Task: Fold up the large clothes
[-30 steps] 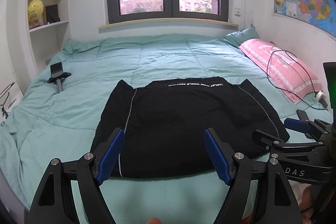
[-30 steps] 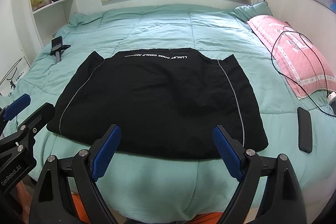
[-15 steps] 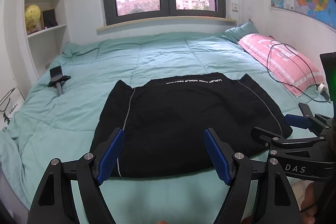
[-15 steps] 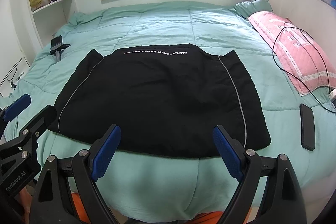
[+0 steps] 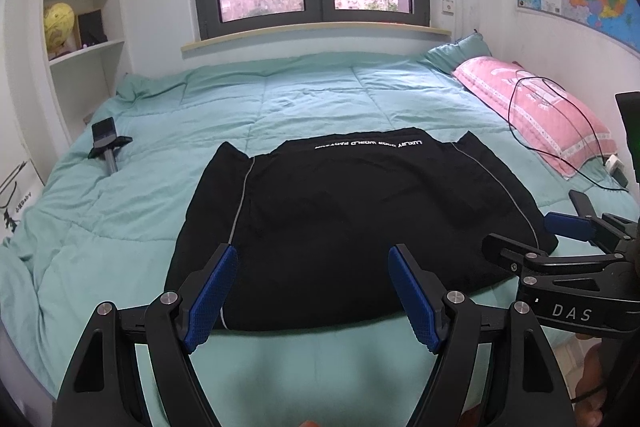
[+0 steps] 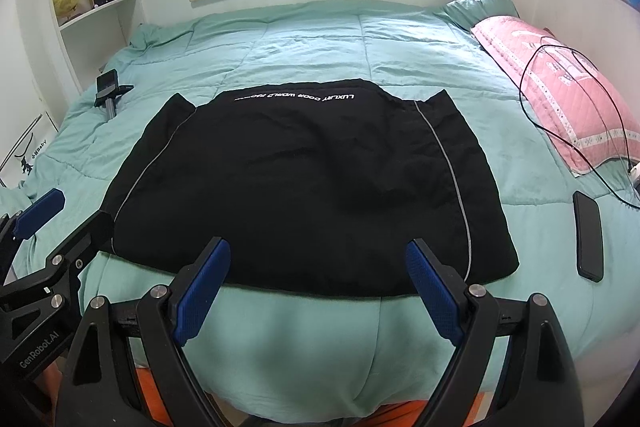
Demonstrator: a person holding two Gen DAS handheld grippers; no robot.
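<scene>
Little has shifted since the earlier frame — both grippers hover at the bed's (image 6: 280,347) near edge. Left gripper (image 5: 312,291) and right gripper (image 6: 318,285) stand wide, holding nothing. Black garment (image 6: 304,179) lies flat on the teal quilt — phone (image 6: 588,241) just beside it.
</scene>
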